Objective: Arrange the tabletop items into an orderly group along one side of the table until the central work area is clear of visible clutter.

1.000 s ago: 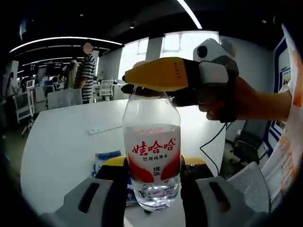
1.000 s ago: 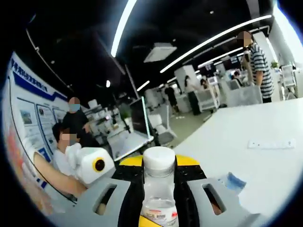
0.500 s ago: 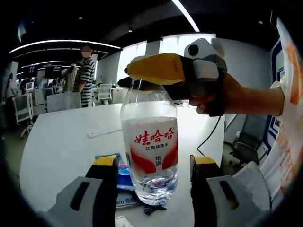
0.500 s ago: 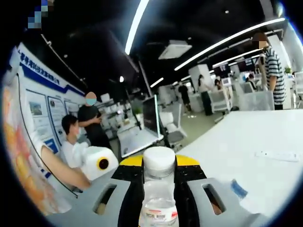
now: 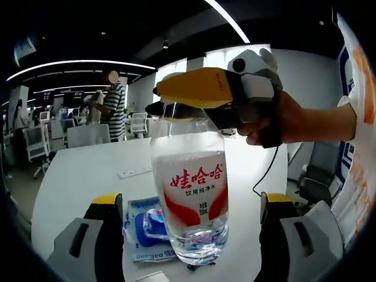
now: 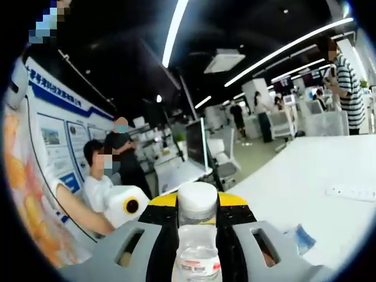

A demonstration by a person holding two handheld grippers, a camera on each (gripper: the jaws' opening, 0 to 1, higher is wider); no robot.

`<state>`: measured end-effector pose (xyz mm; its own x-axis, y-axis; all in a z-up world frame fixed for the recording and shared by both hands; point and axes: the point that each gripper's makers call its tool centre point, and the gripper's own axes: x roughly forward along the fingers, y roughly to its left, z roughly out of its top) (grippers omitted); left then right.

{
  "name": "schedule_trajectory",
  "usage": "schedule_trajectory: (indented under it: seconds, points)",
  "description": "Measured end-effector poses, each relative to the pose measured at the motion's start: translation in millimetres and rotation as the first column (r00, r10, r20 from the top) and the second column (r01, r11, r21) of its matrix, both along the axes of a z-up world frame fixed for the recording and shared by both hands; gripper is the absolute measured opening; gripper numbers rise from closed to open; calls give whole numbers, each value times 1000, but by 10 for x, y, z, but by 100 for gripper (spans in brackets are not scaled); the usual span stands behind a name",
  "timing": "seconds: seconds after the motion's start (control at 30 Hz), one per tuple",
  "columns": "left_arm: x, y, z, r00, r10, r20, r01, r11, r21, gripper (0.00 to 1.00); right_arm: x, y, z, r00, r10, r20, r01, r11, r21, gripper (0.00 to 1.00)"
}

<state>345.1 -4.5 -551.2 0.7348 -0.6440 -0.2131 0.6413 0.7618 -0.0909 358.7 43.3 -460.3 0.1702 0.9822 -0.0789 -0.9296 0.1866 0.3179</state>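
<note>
My left gripper now stands wide apart, its jaws clear of the water bottle, where a second ago they hugged it. The bottle's base sits by a blue packet at the near edge of the white table. My right gripper is clamped on the bottle's cap. If that neck grip slips, I think the bottle could tip over.

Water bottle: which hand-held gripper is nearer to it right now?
Right. The right hand-held gripper is clamped on the water bottle at its neck; the left hand-held gripper stands open, jaws apart from its sides.
</note>
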Motion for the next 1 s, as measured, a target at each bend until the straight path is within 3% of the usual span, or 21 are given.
schedule_trajectory:
  seconds: [0.2, 0.5, 1.0]
  points:
    - [-12, 61, -35, 1000, 21, -19, -22, 1000, -7, 100, 29, 7, 5, 1000, 8, -10, -7, 1000, 10, 20]
    - [-249, 266, -179, 996, 59, -62, -60, 998, -3, 100, 24, 75, -5, 998, 60, 26, -60, 998, 5, 21]
    - [-545, 606, -349, 973, 196, -118, -202, 979, -35, 98, 101, 288, -100, 989, 145, 28, -145, 989, 3, 21]
